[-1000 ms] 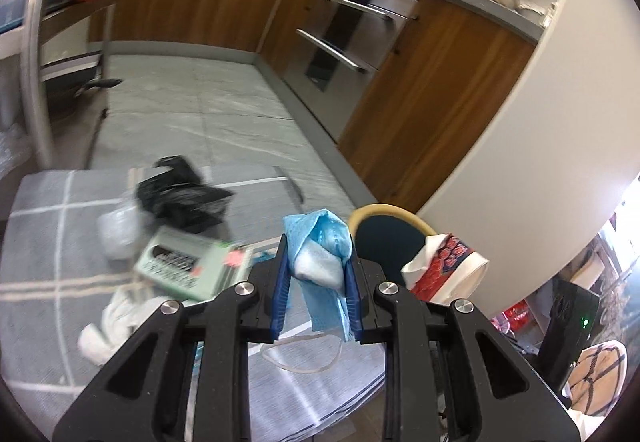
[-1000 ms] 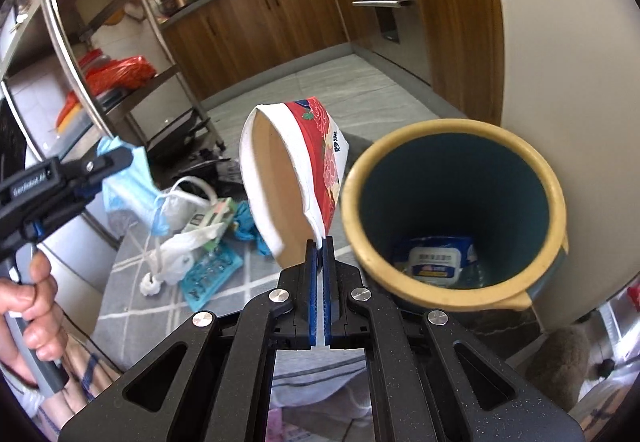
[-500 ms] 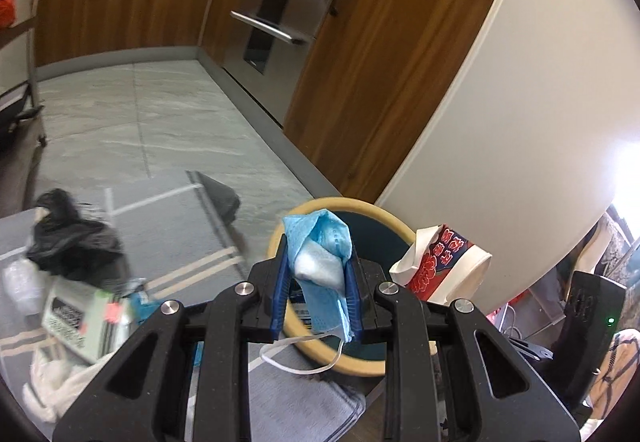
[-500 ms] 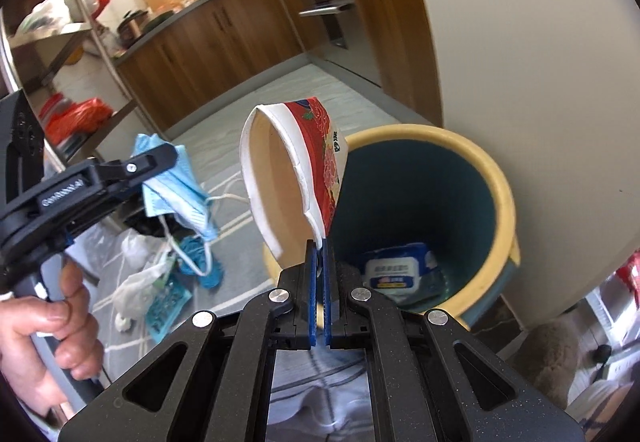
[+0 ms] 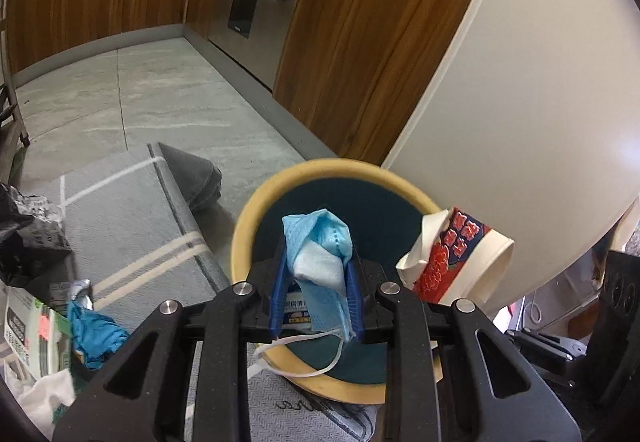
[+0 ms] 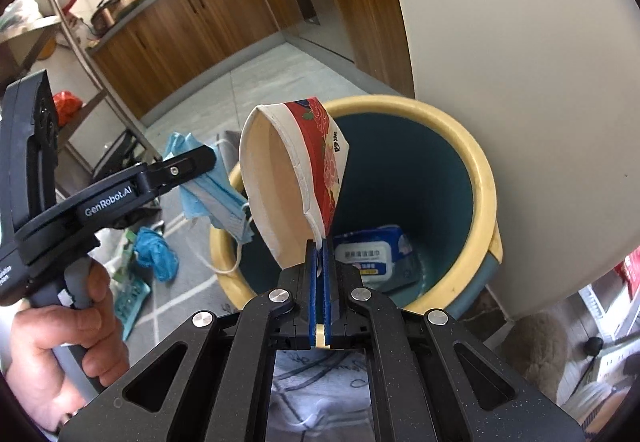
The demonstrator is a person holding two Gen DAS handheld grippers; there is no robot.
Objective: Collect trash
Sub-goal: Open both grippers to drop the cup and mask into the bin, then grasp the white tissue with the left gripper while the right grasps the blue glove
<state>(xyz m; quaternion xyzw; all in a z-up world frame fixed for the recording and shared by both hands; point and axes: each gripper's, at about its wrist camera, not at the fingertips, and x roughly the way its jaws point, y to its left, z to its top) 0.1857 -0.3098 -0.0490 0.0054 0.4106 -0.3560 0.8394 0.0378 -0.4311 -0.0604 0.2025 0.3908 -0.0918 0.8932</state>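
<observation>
The left hand-held gripper (image 5: 316, 294) pinches a blue face mask (image 5: 320, 262) above the yellow-rimmed trash bin (image 6: 486, 178); a wipes pack (image 6: 370, 256) lies inside. The right hand-held gripper (image 6: 319, 284), closed tight, holds a crushed paper cup (image 6: 296, 178), mouth facing left, beside it.

Your left gripper (image 5: 316, 294) tilts downward, its fingers (image 5: 280, 290) clamped on a blue face mask (image 5: 320, 262). Your right gripper (image 6: 319, 282) also points down, fingers pressed tight on a crushed paper cup (image 6: 288, 178). Your left hand (image 6: 60, 330) wraps its gripper's handle.
</observation>
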